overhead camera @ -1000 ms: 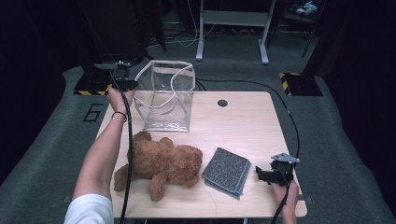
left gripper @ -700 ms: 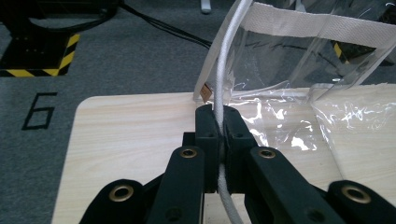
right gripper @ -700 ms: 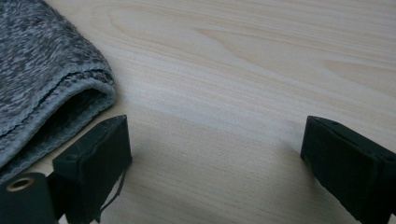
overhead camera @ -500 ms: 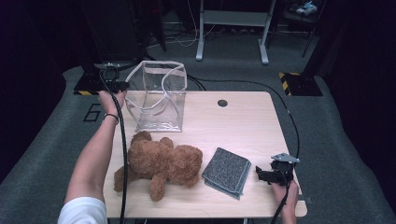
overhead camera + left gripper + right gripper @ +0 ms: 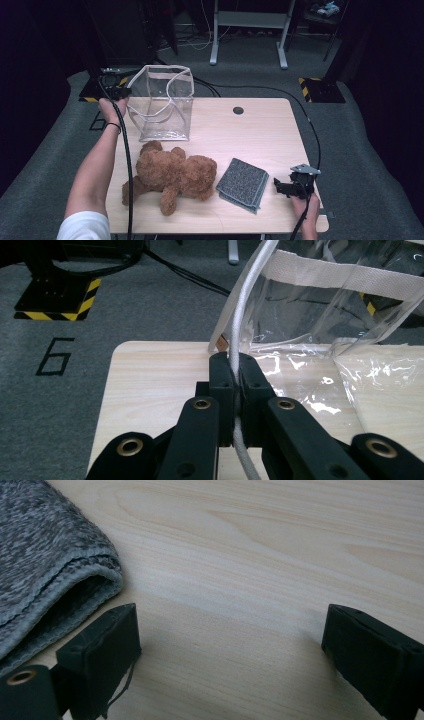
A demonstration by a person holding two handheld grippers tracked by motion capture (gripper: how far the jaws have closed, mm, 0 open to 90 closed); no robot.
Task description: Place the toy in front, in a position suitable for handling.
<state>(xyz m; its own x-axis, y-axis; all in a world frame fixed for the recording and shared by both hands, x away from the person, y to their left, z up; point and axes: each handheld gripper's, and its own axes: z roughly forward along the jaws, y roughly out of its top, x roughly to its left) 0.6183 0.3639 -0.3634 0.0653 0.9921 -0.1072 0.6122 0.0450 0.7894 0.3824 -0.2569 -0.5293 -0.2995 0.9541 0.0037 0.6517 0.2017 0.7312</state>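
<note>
1. High view: the left gripper [image 5: 119, 93] sits in the upper left of the frame, at the far left edge of the table [image 5: 260, 130]. It is closed on the white cord handle [image 5: 131, 82] of the clear bag [image 5: 162, 102]. The bag stands upright and open-topped on the table, just right of that gripper. Below it, in the lower left middle, a brown teddy bear [image 5: 172, 175] lies on its side. Just right of the bear lies a folded grey cloth [image 5: 243, 184]. The right gripper [image 5: 281, 187] rests low at the lower right, near the cloth's right edge, pointing toward it.

2. Left gripper view: the two black jaws stand pressed together in the centre, pinching the cord handle [image 5: 235, 330], which runs up from between them and curves to the upper right. The clear bag [image 5: 350, 340] with its woven band takes the upper right, resting on the table [image 5: 155, 375].

3. Right gripper view: the jaws stand wide apart with bare table [image 5: 240, 580] between them, holding nothing. The grey cloth [image 5: 45, 565] lies at the upper left, just beside the left-hand jaw.
</note>
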